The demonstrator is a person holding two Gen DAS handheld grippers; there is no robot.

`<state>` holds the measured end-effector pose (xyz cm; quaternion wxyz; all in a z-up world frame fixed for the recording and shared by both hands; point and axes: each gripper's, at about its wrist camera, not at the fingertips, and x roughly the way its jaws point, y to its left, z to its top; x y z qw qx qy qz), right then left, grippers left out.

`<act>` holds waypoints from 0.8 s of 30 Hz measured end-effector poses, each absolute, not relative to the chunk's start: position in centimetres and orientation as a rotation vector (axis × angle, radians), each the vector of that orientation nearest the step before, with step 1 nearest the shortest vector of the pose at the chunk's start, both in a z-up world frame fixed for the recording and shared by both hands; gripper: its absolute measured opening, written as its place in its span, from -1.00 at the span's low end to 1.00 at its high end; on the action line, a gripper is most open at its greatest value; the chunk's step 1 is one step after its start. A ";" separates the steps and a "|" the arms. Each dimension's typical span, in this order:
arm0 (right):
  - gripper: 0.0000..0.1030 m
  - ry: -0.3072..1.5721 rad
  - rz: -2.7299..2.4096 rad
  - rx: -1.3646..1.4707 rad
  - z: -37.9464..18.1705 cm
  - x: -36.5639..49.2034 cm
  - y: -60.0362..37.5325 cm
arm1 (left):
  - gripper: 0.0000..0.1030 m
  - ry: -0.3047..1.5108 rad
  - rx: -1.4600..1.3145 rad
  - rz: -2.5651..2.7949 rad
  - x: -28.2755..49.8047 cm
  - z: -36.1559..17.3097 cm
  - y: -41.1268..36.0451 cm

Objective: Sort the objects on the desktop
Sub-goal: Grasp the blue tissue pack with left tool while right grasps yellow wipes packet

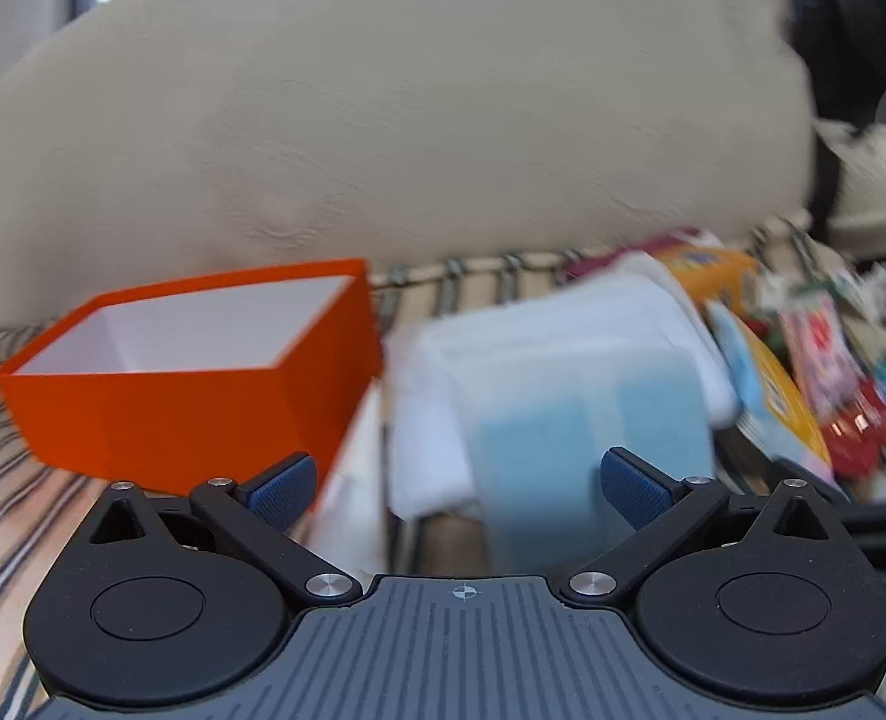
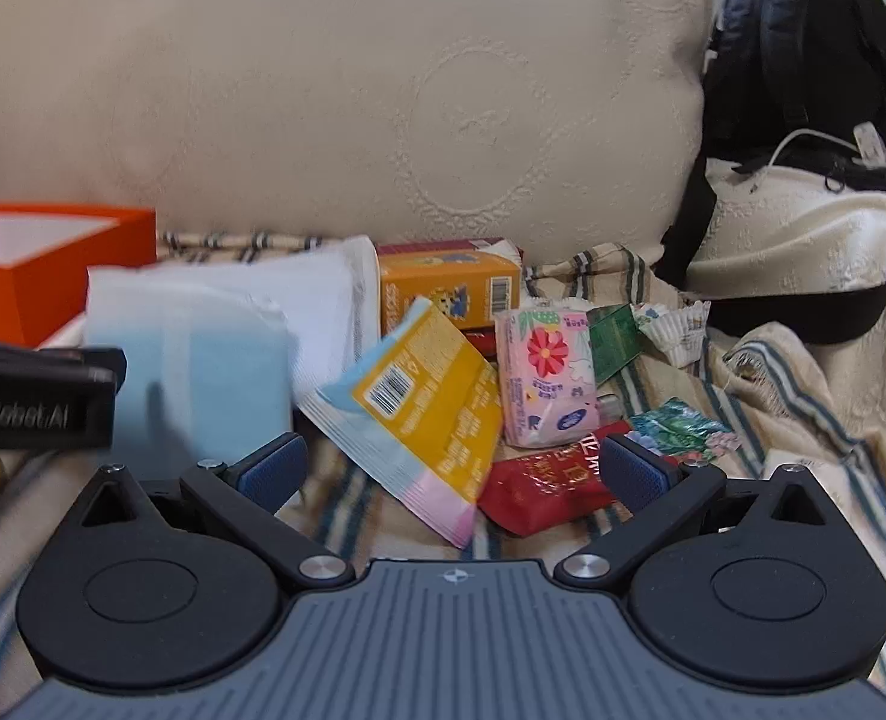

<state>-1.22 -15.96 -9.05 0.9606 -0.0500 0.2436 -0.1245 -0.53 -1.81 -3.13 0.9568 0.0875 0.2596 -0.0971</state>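
Note:
An open orange box (image 1: 203, 384) with a white inside stands on the striped cloth at the left; it also shows in the right wrist view (image 2: 53, 264). A blurred pale blue and white tissue pack (image 1: 575, 396) lies just ahead of my open, empty left gripper (image 1: 458, 486); it also shows in the right wrist view (image 2: 203, 360). My right gripper (image 2: 452, 474) is open and empty above a yellow and blue packet (image 2: 419, 408), a red packet (image 2: 545, 486) and a pink flowered tissue pack (image 2: 548, 375). The left gripper's body shows at the left of the right wrist view (image 2: 35, 396).
A large cream cushion (image 2: 335, 90) backs the scene. An orange carton (image 2: 443, 288), a green packet (image 2: 614, 339), a paper cupcake liner (image 2: 680, 327) and a green foil wrapper (image 2: 677, 429) lie among the pile. A black backpack (image 2: 803, 48) stands at the right.

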 end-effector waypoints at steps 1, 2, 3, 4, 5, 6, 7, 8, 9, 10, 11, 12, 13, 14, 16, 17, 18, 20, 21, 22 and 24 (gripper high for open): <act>0.99 0.501 -0.246 -0.125 -9.2 -1.1 -15.8 | 1.00 0.521 0.187 -0.204 -0.7 -3.3 -2.0; 0.99 0.505 -0.237 -0.153 -9.4 -1.0 -15.5 | 1.00 0.515 0.202 -0.217 -0.7 -3.5 -2.3; 0.99 0.507 -0.225 -0.183 -9.5 -0.8 -15.2 | 1.00 0.507 0.216 -0.233 -0.7 -3.5 -2.6; 0.99 0.508 -0.212 -0.214 -9.7 -0.7 -14.8 | 1.00 0.498 0.228 -0.253 -0.7 -3.6 -2.9; 0.99 0.506 -0.206 -0.249 -9.8 -0.7 -14.4 | 1.00 0.489 0.239 -0.271 -0.7 -3.7 -3.1; 0.99 0.501 -0.203 -0.291 -10.0 -0.6 -14.1 | 1.00 0.484 0.244 -0.284 -0.7 -3.9 -3.3; 0.99 0.493 -0.208 -0.334 -10.2 -0.6 -13.8 | 1.00 0.486 0.245 -0.294 -0.6 -4.0 -3.4; 0.99 0.484 -0.211 -0.374 -10.3 -0.6 -13.6 | 1.00 0.489 0.244 -0.301 -0.6 -4.2 -3.5; 0.99 0.479 -0.210 -0.405 -10.4 -0.5 -13.5 | 1.00 0.499 0.238 -0.309 -0.3 -4.5 -3.5; 0.99 0.480 -0.206 -0.421 -10.4 -0.3 -13.6 | 1.00 0.508 0.230 -0.319 -0.1 -4.7 -3.2; 0.99 0.482 -0.204 -0.427 -10.5 -0.1 -13.7 | 1.00 0.515 0.223 -0.327 0.3 -4.8 -3.3; 0.94 0.487 -0.196 -0.425 -10.4 0.1 -13.9 | 1.00 0.523 0.220 -0.329 0.7 -4.9 -3.4; 0.88 0.492 -0.185 -0.420 -10.4 0.3 -14.0 | 1.00 0.522 0.222 -0.325 1.0 -4.9 -3.6; 0.85 0.487 -0.176 -0.415 -10.3 0.4 -14.1 | 0.96 0.517 0.224 -0.327 1.2 -5.0 -3.6; 0.80 0.482 -0.175 -0.416 -10.2 0.7 -14.3 | 0.93 0.525 0.212 -0.348 1.6 -5.1 -3.6; 0.80 0.488 -0.175 -0.420 -10.2 0.9 -14.3 | 0.92 0.534 0.210 -0.354 1.9 -5.2 -3.7; 0.80 0.497 -0.177 -0.424 -10.3 1.3 -14.3 | 0.92 0.541 0.209 -0.360 2.3 -5.4 -3.8; 0.80 0.513 -0.178 -0.423 -10.4 1.8 -14.5 | 0.92 0.547 0.210 -0.367 2.6 -5.5 -3.9; 0.80 0.518 -0.179 -0.421 -10.5 1.9 -14.4 | 0.91 0.546 0.212 -0.371 2.7 -5.5 -4.1; 0.80 0.522 -0.178 -0.417 -10.5 2.0 -14.4 | 0.91 0.543 0.214 -0.376 2.7 -5.5 -4.1; 0.74 0.537 -0.165 -0.399 -10.6 2.3 -14.7 | 0.89 0.542 0.212 -0.395 2.9 -5.5 -4.2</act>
